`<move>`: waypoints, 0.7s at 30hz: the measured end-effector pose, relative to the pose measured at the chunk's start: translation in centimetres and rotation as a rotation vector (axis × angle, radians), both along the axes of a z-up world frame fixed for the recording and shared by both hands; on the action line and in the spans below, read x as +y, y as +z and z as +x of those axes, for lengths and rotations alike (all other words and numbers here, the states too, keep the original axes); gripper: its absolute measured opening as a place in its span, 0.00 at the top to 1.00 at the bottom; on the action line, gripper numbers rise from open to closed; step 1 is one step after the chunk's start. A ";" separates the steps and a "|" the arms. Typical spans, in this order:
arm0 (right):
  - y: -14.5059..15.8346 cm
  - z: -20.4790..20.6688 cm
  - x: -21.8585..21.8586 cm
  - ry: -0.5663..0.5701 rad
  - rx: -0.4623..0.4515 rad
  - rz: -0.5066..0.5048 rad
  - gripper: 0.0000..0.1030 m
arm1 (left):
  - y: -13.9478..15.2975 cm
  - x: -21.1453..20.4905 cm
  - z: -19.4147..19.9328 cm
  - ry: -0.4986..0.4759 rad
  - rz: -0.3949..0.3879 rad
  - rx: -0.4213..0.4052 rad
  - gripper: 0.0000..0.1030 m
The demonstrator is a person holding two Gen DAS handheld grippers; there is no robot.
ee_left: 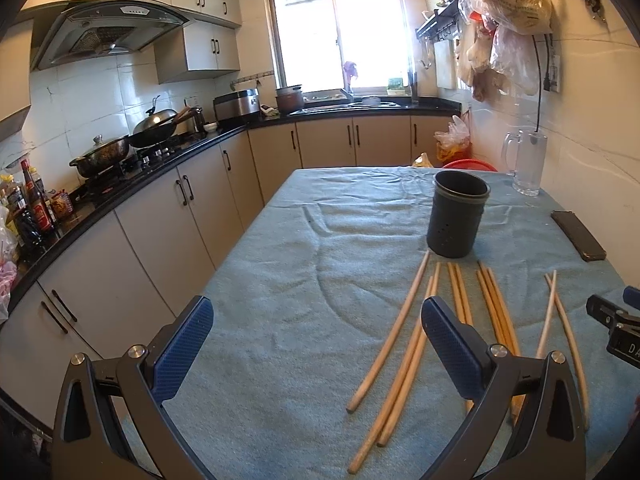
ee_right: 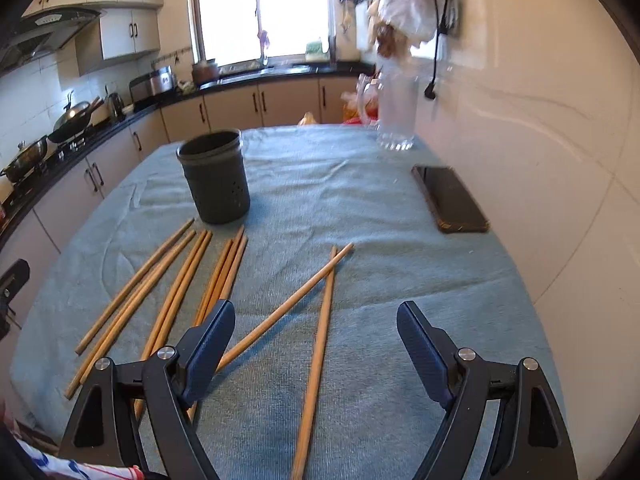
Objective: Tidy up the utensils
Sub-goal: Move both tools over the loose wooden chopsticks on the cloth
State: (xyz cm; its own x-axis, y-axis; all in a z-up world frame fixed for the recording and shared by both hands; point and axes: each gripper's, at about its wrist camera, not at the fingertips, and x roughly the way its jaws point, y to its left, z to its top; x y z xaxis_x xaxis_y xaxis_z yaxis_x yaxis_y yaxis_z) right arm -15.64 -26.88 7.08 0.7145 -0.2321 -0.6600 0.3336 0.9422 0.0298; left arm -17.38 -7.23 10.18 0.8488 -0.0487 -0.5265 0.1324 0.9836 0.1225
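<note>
Several wooden chopsticks (ee_left: 404, 344) lie loose on the blue-green tablecloth (ee_left: 304, 264), fanned out in front of a dark grey utensil holder (ee_left: 458, 214) that stands upright and looks empty. In the right wrist view the same chopsticks (ee_right: 176, 292) lie left of centre, and a crossed pair (ee_right: 320, 320) lies between the fingers; the holder (ee_right: 216, 178) stands behind them. My left gripper (ee_left: 316, 348) is open above the cloth, left of the chopsticks. My right gripper (ee_right: 316, 344) is open over the crossed pair, holding nothing.
A dark phone (ee_right: 450, 198) lies on the cloth near the wall at right. A glass mug (ee_left: 526, 162) stands at the table's far right corner. Cabinets and a stove with pots (ee_left: 120, 148) run along the left. The right gripper's body (ee_left: 618, 326) shows at the edge.
</note>
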 end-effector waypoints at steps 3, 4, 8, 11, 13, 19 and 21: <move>0.8 -1.1 0.3 -0.016 -0.032 -0.025 0.16 | 0.2 -0.1 -0.6 -0.024 -0.008 0.002 0.00; 0.9 -1.4 0.4 -0.019 -0.037 -0.029 0.15 | 0.2 -0.2 -0.8 -0.033 -0.010 0.002 0.00; 0.9 -2.1 0.5 -0.026 -0.038 -0.033 0.15 | 0.2 -0.4 -1.6 -0.059 -0.010 0.001 0.00; 0.6 -2.4 0.4 -0.026 -0.033 -0.027 0.15 | 0.1 -0.5 -1.9 -0.069 -0.011 0.007 0.00; 0.5 -2.6 0.5 -0.026 -0.030 -0.027 0.15 | 0.1 -0.5 -2.0 -0.072 -0.015 0.013 0.00; 0.7 -3.1 0.8 -0.027 -0.043 -0.028 0.15 | 0.0 -0.5 -2.2 -0.079 -0.025 0.025 0.00; 0.7 -3.1 0.8 -0.028 -0.043 -0.029 0.15 | -0.1 -0.4 -2.2 -0.081 -0.028 0.029 0.00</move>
